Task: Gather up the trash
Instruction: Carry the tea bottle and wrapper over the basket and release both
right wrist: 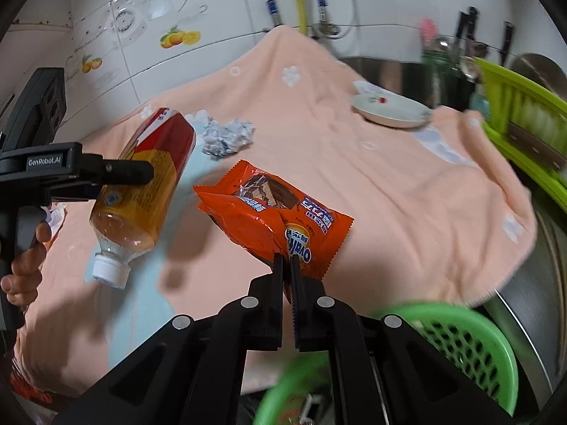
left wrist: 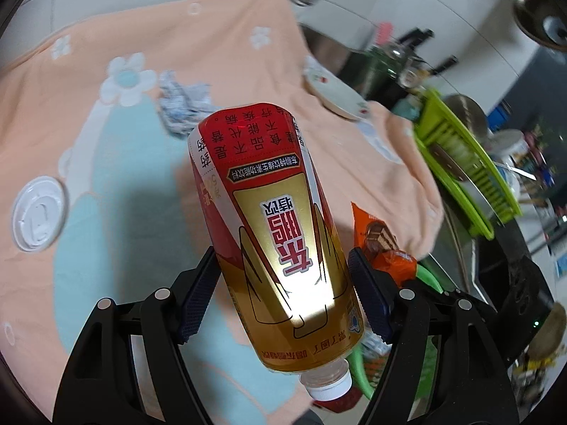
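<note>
- Left gripper point(left wrist: 283, 294): clamped wide on the bottle point(left wrist: 273, 233), pads pressing its gold label from 9 and 3 o'clock.
- Bottle: tilted in the air over the cloth point(left wrist: 248, 53), base toward 12 o'clock, white cap point(left wrist: 327, 387) toward 6 o'clock, near the camera.
- White lid point(left wrist: 39, 214): flat on the cloth at 9 o'clock, well apart from the bottle.
- Crumpled paper point(left wrist: 182, 106): on the cloth at 11 o'clock, just beyond the bottle's base.
- Plate point(left wrist: 335, 94): at 1 o'clock on the cloth's far edge.
- Right gripper point(right wrist: 287, 265): closed tight on the lower edge of the orange wrapper point(right wrist: 269, 216).
- Wrapper: held clear of the cloth, stretching from the fingertips toward 11 o'clock.
- Hand point(right wrist: 24, 265): seen at 9 o'clock in the right view, on the left gripper's handle.
- Green basket point(right wrist: 457, 347): at 5 o'clock, below the right gripper, contents blurred.
</note>
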Demonstrator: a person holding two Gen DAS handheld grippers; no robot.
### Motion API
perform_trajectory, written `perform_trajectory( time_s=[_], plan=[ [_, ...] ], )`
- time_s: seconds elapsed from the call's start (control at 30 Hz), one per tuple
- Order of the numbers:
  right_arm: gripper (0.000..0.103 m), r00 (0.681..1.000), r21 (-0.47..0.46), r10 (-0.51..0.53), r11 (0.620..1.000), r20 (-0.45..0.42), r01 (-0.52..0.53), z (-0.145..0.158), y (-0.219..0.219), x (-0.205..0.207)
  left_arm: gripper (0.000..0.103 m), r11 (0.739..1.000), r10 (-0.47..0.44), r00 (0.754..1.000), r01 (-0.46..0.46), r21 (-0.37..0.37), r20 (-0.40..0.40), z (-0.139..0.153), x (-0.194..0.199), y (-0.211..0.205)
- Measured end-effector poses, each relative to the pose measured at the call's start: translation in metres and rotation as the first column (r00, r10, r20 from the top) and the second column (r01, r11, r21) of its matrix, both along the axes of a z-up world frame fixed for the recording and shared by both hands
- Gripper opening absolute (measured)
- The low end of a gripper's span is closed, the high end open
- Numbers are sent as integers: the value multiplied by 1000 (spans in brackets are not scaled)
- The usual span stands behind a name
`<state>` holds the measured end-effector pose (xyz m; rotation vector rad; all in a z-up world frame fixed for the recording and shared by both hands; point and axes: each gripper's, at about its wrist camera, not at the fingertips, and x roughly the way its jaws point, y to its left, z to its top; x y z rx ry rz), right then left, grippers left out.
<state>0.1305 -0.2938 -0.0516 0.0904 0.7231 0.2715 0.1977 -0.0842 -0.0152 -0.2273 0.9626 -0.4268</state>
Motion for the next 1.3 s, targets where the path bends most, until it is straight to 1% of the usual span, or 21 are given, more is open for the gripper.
perform_trajectory(
  time_s=[0.2, 0.3, 0.43, 0.63, 0.7, 0.83, 1.03, 1.3],
  plan=[
    [4, 997, -5, -77, 997, -13, 77, -7, -37, -45, 72, 996, -87, 996, 87, -8, 6, 1, -19, -35],
    [4, 992, -8, -125, 992, -34, 124, -16, -56, -66, 72, 992, -123, 992, 123, -10, 1, -2, -27, -51],
    [4, 978, -28, -196, 980, -68, 195, -34, -80, -93, 72, 985, -174, 985, 174, -13, -9, -8, -38, -72],
    [5, 951, -8, -277, 960, -136, 279, -60, -106, -124, 72, 970, -244, 969, 244, -8, -32, -20, -53, -103],
    [6, 943, -1, -292, 955, -158, 296, -68, -112, -132, 72, 965, -261, 965, 261, -9, -40, -23, -57, -112],
    [8, 935, -6, -308, 950, -173, 312, -75, -117, -142, 72, 956, -294, 954, 294, -9, -55, -29, -65, -131],
    [10, 930, 6, -322, 945, -175, 328, -76, -122, -149, 72, 944, -329, 942, 330, 3, -73, -39, -77, -149],
    [11, 927, 22, -338, 938, -162, 346, -75, -128, -154, 72, 937, -346, 933, 350, 19, -101, -52, -83, -165]
  ],
)
